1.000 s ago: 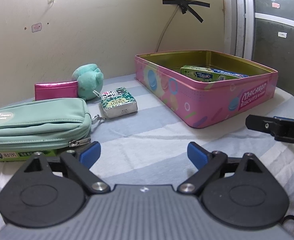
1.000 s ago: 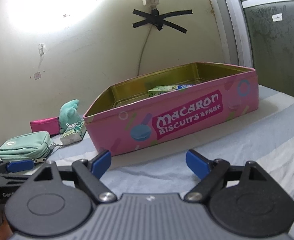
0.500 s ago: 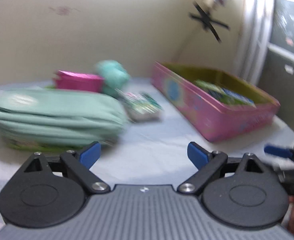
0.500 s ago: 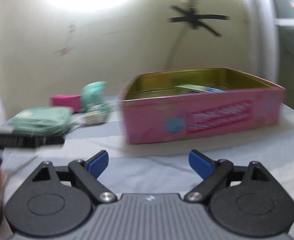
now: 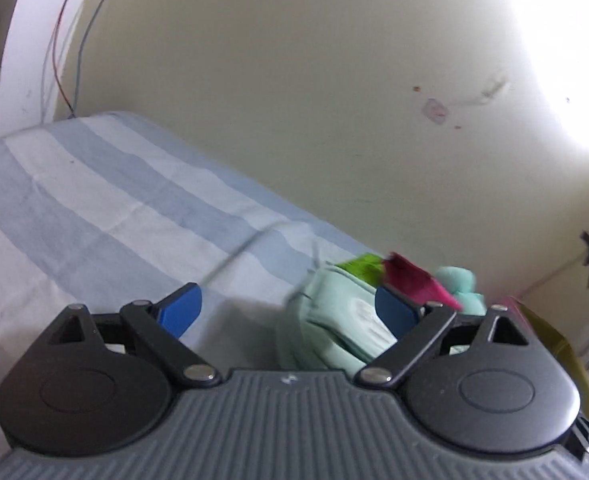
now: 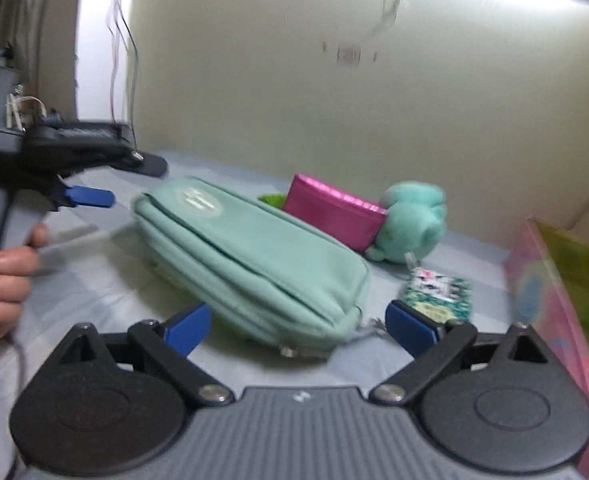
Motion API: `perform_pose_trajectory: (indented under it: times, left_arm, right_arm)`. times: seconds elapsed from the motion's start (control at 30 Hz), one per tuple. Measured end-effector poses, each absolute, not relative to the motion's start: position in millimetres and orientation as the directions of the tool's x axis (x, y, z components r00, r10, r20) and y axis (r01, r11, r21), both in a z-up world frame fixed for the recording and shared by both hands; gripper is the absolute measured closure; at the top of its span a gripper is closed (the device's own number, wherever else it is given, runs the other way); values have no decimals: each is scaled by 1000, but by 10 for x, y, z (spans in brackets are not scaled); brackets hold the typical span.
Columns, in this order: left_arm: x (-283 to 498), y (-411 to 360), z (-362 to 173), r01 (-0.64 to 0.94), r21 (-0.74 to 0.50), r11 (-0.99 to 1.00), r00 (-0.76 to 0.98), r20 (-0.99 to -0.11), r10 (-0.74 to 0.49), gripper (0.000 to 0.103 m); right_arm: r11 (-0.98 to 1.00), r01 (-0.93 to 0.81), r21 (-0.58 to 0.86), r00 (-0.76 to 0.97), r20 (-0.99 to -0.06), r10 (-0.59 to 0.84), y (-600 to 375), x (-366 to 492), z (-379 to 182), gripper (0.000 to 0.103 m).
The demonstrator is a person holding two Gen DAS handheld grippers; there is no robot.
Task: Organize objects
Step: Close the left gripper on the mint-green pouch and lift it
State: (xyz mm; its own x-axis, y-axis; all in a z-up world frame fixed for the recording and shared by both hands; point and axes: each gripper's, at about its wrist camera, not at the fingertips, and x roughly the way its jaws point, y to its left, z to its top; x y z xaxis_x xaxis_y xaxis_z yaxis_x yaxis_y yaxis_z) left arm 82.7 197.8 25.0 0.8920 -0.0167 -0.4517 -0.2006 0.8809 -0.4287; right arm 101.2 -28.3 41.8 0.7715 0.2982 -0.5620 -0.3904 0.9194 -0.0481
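Note:
A mint green zip pouch [image 6: 250,260] lies on the striped cloth, just ahead of my open, empty right gripper [image 6: 298,322]. Behind it lie a shiny pink wallet [image 6: 334,210], a mint plush toy [image 6: 412,220] and a small patterned packet [image 6: 440,290]. The pink macaron tin [image 6: 554,300] stands at the right edge. My left gripper [image 5: 286,312] is open and empty, with the pouch's left end [image 5: 330,328] just beyond its right finger. The left gripper also shows in the right wrist view [image 6: 90,196], off the pouch's left end.
The striped blue and white cloth [image 5: 94,216] stretches left of the pouch. A cream wall [image 5: 294,80] runs close behind the objects. Something green [image 5: 362,266] lies under the pouch. Wires hang at the far left corner [image 5: 66,40].
Both grippers have swung left. The left one now faces the pouch's left end and the cloth. The right one has turned from the tin toward the pouch. Both stay open.

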Motion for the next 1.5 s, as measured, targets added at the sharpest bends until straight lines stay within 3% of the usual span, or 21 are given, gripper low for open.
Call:
perform_pose_trajectory:
  times: [0.13, 0.2, 0.23, 0.27, 0.33, 0.57, 0.77, 0.97, 1.03, 1.1, 1.27, 1.5]
  left_arm:
    - [988, 1960, 117, -141, -479, 866, 860, -492, -132, 11]
    - [1054, 1895, 61, -98, -497, 862, 840, -506, -197, 33]
    - [1043, 1847, 73, -80, -493, 867, 840, -501, -207, 35]
    - [1006, 1797, 109, -75, -461, 884, 852, -490, -183, 35]
    - [901, 1684, 204, -30, -415, 909, 876, -449, -176, 36]
    - [429, 1222, 386, 275, -413, 868, 848, -322, -422, 35]
    - [111, 353, 279, 467, -325, 822, 704, -426, -568, 34]
    - [87, -47, 44, 519, -278, 808, 626, -521, -581, 32]
    - [126, -88, -2, 503, -265, 823, 615, -560, -556, 29]
    - [110, -65, -31, 488, -250, 836, 612, -585, -532, 24]
    - [98, 110, 107, 425, -248, 871, 681, -547, -487, 9]
    - [228, -105, -4, 437, -271, 857, 622, -597, -506, 9]
  right_arm:
    - [903, -405, 146, 676, -617, 403, -398, 1361, 263, 0]
    - [892, -400, 209, 665, -604, 439, -409, 1401, 238, 9]
    - [888, -403, 220, 668, -593, 450, -425, 1375, 249, 13]
    - [887, -406, 221, 673, -584, 454, -431, 1337, 270, 22]
    - [898, -391, 204, 695, -574, 433, -464, 1214, 318, 29]
    - [940, -312, 136, 824, -455, 339, -899, 285, 591, 33]
    - [976, -167, 139, 824, -524, 216, -1559, -584, 422, 33]
    - [984, -50, 170, 818, -558, 138, -1964, -1114, 249, 33]
    - [984, -42, 174, 820, -556, 133, -1996, -1114, 209, 32]
    - [986, -56, 158, 827, -546, 135, -2000, -1106, 220, 23]
    - [983, -102, 154, 828, -535, 170, -1964, -1121, 198, 6]
    - [992, -97, 80, 796, -592, 125, -1879, -1063, 44, 4]
